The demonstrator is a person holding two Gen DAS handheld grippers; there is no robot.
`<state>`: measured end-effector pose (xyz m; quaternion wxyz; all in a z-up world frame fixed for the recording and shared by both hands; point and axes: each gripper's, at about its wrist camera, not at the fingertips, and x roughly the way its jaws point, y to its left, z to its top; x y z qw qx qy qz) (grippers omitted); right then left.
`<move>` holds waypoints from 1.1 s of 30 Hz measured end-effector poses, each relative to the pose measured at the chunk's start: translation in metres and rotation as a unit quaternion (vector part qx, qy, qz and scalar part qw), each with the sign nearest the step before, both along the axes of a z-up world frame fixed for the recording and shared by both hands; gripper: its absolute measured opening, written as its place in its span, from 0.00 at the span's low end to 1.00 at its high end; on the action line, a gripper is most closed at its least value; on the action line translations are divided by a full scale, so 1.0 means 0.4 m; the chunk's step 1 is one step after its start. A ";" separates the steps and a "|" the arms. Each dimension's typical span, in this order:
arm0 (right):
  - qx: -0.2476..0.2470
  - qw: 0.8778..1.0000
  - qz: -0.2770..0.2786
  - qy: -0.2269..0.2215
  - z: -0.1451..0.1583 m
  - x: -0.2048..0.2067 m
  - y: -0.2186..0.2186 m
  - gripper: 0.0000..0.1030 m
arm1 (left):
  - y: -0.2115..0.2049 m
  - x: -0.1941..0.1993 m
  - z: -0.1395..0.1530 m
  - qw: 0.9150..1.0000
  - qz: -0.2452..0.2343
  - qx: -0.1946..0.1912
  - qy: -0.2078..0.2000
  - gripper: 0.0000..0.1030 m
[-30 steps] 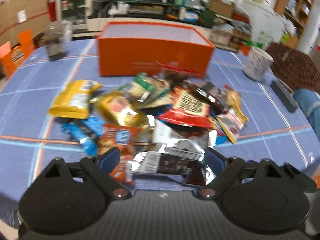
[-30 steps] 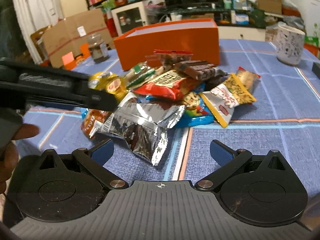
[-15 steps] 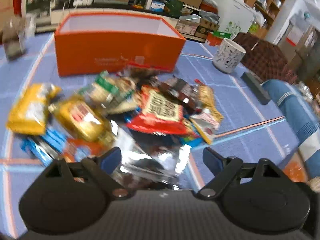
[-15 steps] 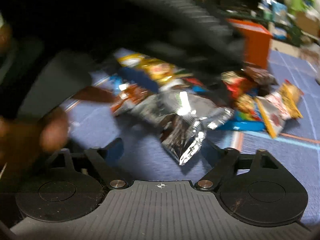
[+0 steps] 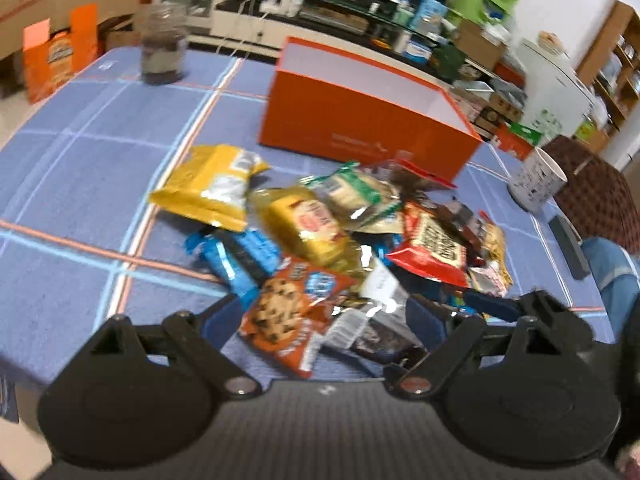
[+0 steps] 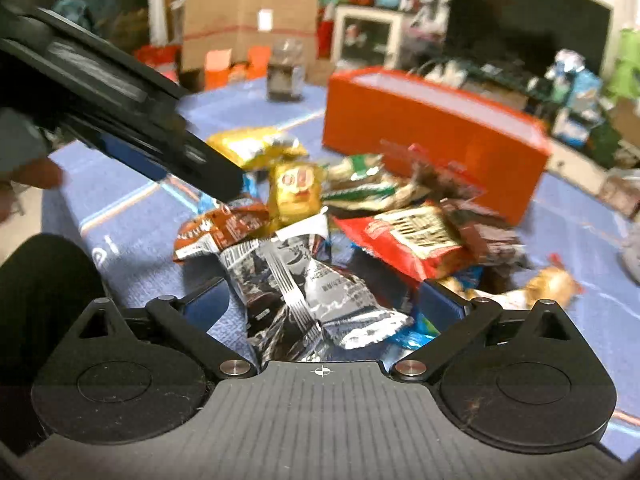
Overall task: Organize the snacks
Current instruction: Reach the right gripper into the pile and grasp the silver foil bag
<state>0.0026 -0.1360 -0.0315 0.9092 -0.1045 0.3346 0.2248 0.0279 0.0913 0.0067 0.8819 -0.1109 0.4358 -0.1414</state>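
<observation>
Silver foil snack packet (image 6: 316,292): light, crinkly, slippery, best pinched at a crimped end seam; straddled untouched by opening right tool (image 6: 322,304); left tool (image 5: 320,322) wide, empty.

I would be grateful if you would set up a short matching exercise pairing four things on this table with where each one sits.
Things:
1. orange box
2. glass jar
3. white cup
4. cookie packet

Places:
A. at the far left of the blue tablecloth
B. right of the snack pile, near the table's right edge
C. between the fingers of the left claw
D. just behind the snack pile

Pairs: 1-D, 2-A, 3-B, 4-C
</observation>
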 end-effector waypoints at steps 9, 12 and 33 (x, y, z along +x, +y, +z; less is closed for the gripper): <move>0.058 0.998 -0.021 0.030 -0.023 -0.058 -0.001 0.91 | -0.035 -0.020 -0.030 0.999 -0.030 -0.021 0.026 0.85; 0.040 0.997 -0.044 0.044 -0.055 -0.046 -0.002 0.93 | -0.066 -0.030 -0.043 0.998 -0.043 -0.026 0.041 0.85; -0.013 0.999 0.032 0.014 -0.018 -0.150 0.044 0.94 | -0.131 0.150 -0.063 0.996 -0.082 -0.019 0.033 0.85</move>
